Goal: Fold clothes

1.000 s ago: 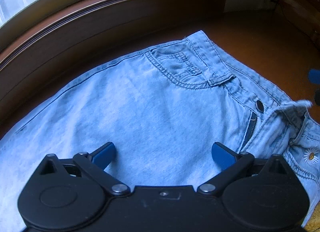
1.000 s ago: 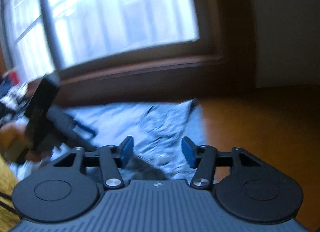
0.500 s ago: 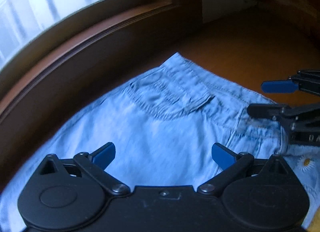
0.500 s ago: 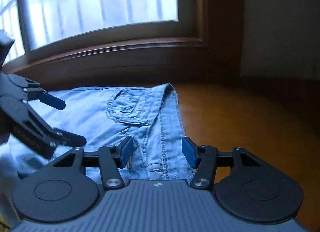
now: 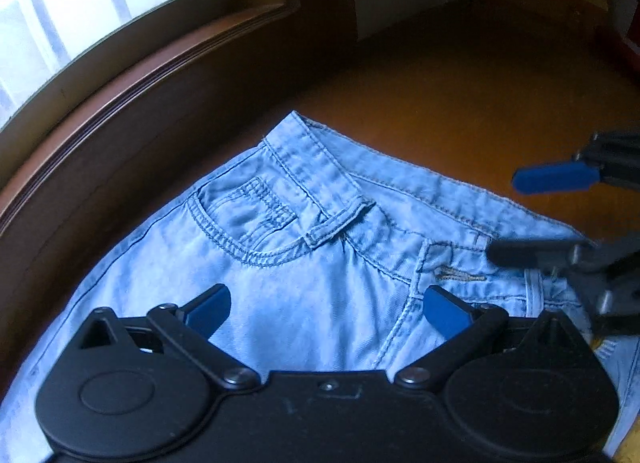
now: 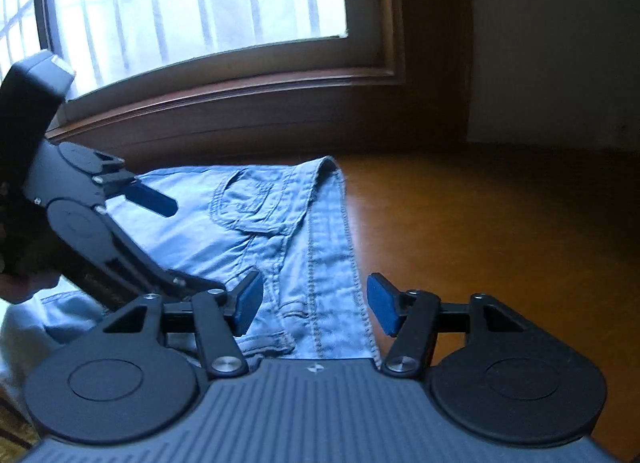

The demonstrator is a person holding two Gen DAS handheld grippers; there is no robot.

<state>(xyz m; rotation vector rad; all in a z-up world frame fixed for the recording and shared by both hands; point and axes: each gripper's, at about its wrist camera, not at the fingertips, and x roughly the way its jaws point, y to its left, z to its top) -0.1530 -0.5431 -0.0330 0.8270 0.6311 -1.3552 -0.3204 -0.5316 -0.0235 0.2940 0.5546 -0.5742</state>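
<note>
Wooden floor [image 5: 460, 95] w/ light-blue jeans [image 5: 304, 287] spread flat below the window sill [image 5: 132, 79], waistband end nearest the grippers. Front pocket [image 5: 244, 219], belt loop [image 5: 338, 225] and buttonhole [image 5: 460, 275] show; waistband corner lifts slightly in the right-wrist view. Left gripper [image 5: 326, 309] hovers over the denim, jaws wide, nothing betw. them. Right gripper [image 6: 316, 305] is part-open over the waistband edge, pads not pressing; its jaws have just opened a bit. Vs 1 s ago: left view has slid toward the waistband, fly button gone from view, right gripper now in at the side.
</note>
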